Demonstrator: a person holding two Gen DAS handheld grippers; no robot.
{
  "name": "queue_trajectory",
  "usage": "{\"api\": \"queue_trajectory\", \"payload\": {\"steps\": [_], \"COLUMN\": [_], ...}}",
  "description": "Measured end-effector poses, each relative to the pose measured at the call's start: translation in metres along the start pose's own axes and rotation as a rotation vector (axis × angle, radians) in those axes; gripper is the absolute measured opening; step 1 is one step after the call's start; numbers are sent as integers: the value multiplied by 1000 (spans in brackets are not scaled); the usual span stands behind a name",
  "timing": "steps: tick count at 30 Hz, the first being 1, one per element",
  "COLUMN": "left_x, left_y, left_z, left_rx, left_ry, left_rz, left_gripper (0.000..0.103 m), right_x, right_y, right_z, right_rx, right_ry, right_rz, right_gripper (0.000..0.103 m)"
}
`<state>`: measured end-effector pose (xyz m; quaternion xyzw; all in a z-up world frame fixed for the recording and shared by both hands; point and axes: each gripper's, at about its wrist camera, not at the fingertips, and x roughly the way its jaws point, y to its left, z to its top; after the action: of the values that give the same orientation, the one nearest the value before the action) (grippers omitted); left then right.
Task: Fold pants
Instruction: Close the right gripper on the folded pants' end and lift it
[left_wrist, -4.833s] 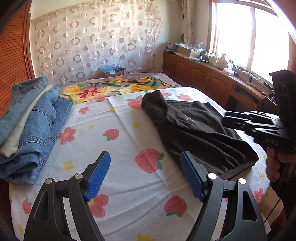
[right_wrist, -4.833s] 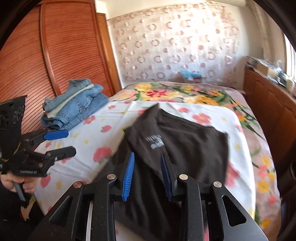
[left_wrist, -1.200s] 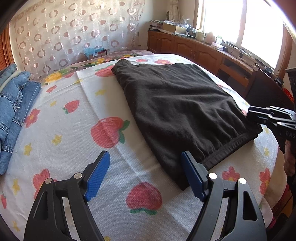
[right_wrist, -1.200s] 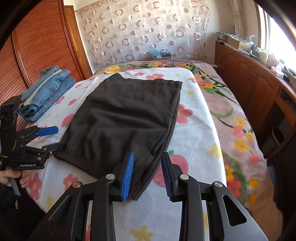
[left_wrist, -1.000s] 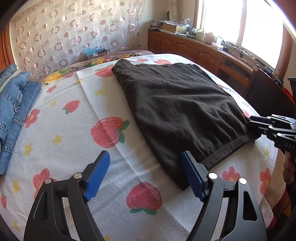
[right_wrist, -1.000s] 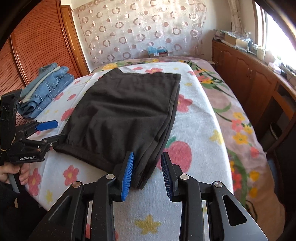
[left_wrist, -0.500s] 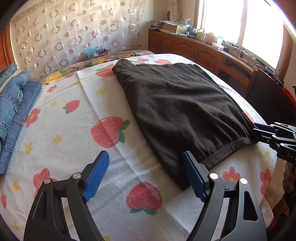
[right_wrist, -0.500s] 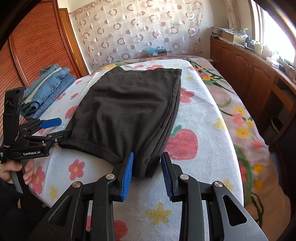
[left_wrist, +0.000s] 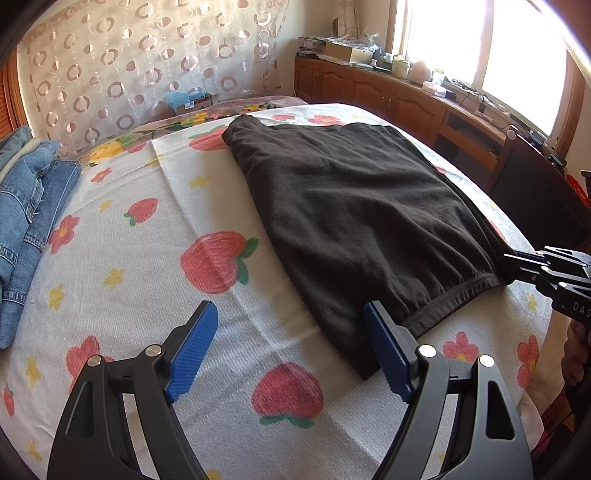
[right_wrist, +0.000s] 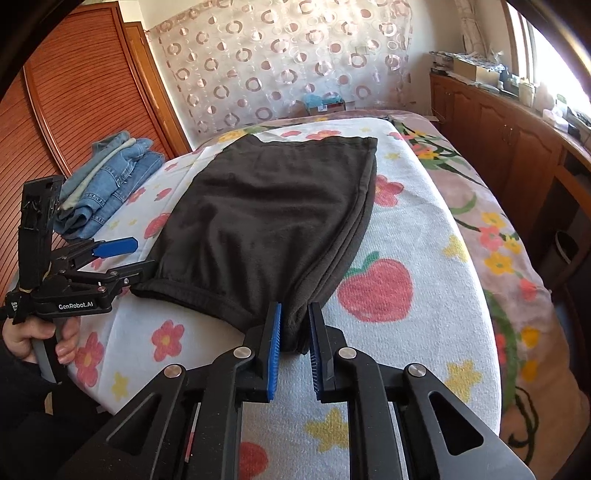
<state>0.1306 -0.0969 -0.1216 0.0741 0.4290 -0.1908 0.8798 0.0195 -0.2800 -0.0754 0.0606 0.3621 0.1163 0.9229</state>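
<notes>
From the left wrist camera, the left gripper (left_wrist: 290, 343) stood wide open, holding nothing, over the strawberry-print white bedspread (left_wrist: 147, 280). The folded black fabric pants (left_wrist: 354, 218) lay just beside its right finger.

From the right wrist camera, the right gripper (right_wrist: 294, 341) had just closed narrowly on the pants' near corner.

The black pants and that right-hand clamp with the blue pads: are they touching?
Touching. In the right wrist view the right gripper has just been closing its jaws, and both blue pads press on the near corner of the black pants.
</notes>
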Motion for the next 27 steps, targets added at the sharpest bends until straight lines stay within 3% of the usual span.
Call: {"api": "queue_trajectory", "payload": {"steps": [2, 6, 13, 21, 24, 27], "left_x": [-2, -8, -15, -11, -10, -11], "left_y": [1, 2, -7, -15, -16, -20], "left_z": [0, -1, -4, -2, -2, -3], "left_rx": [-5, -29, -24, -8, -7, 11], "left_ry": [4, 11, 11, 14, 10, -1], "left_rz": [-15, -74, -120, -131, -149, -156], "left_gripper": [79, 63, 44, 41, 32, 16], "right_x": [0, 0, 1, 2, 3, 3], "right_y": [2, 2, 2, 1, 1, 2], "right_z": [0, -1, -2, -2, -2, -2], "right_rx": [-3, 4, 7, 13, 11, 9], "right_ry": [-2, -8, -12, -15, -14, -12], "right_rz": [-1, 2, 5, 9, 7, 4], "right_gripper": [14, 14, 14, 14, 14, 17]}}
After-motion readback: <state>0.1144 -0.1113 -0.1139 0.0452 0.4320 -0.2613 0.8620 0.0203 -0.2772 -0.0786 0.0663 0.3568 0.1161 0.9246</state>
